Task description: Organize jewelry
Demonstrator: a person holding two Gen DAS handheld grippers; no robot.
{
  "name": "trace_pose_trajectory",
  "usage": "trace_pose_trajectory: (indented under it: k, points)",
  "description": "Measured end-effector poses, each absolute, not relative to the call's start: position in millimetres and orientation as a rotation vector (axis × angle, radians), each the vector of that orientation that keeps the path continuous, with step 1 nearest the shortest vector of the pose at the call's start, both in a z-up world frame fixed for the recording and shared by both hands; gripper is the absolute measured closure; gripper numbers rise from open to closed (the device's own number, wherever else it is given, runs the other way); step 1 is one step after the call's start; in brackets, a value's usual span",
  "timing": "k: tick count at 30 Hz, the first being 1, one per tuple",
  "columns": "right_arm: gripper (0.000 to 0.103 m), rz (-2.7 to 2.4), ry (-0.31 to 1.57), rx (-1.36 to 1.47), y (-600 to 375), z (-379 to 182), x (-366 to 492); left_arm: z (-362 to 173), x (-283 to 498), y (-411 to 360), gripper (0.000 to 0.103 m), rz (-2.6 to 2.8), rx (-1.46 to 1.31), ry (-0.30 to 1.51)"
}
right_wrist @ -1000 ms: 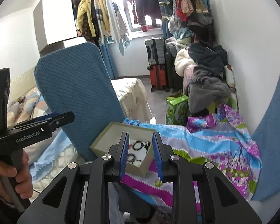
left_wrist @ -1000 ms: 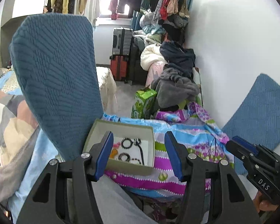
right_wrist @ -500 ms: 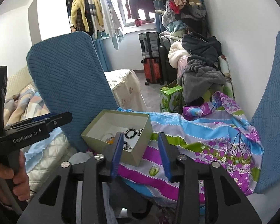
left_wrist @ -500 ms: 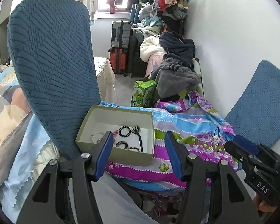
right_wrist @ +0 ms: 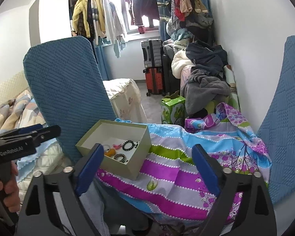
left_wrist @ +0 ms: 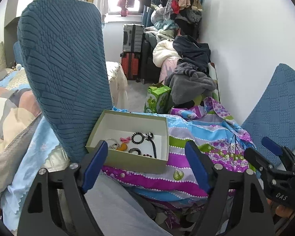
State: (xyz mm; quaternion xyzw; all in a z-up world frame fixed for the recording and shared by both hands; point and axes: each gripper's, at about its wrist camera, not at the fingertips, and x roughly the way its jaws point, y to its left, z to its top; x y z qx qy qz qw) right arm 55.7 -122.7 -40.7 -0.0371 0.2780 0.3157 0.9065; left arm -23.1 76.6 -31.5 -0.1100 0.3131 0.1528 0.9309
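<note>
An open grey-green cardboard box (left_wrist: 127, 163) (right_wrist: 136, 162) rests on a striped floral cloth (left_wrist: 202, 137) (right_wrist: 179, 157). Inside lie a black bead bracelet (left_wrist: 138, 138) (right_wrist: 128, 145), an orange piece (left_wrist: 123, 147) (right_wrist: 110, 152), a pink bow (left_wrist: 125, 138), a black cord (left_wrist: 153, 147) and more dark bracelets. My left gripper (left_wrist: 146, 147) hovers in front of the box, jaws opening wide, with nothing held. My right gripper (right_wrist: 147, 149) hovers just right of the box, jaws also opening, holding nothing. Each gripper shows at the edge of the other's view (left_wrist: 271, 151) (right_wrist: 29, 133).
A tall blue textured cushion (left_wrist: 64, 74) stands against the box's left side. Another blue cushion (left_wrist: 275, 114) leans on the right wall. Beyond the cloth are a green carton (left_wrist: 159, 98), a clothes pile (left_wrist: 190, 74) and suitcases (left_wrist: 132, 49). A bed (left_wrist: 7, 102) lies left.
Both grippers' jaws have spread, the right one from nearly shut to wide. Both hands sank a little, so the box's inside shows more fully.
</note>
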Motion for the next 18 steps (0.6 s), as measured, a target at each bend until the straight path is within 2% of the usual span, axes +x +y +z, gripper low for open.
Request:
trace_pose_trajectory:
  k: [2, 18]
  points:
    - [0.0, 0.643, 0.571, -0.081, -121.9, -41.7, 55.8, -31.8, -25.7, 79.8, 0.02, 0.329, -0.238, 0.633]
    - [0.0, 0.607, 0.587, -0.102, -121.3, -49.4, 56.8, -43.2, -24.7, 81.9, 0.02, 0.336, -0.245, 0.667]
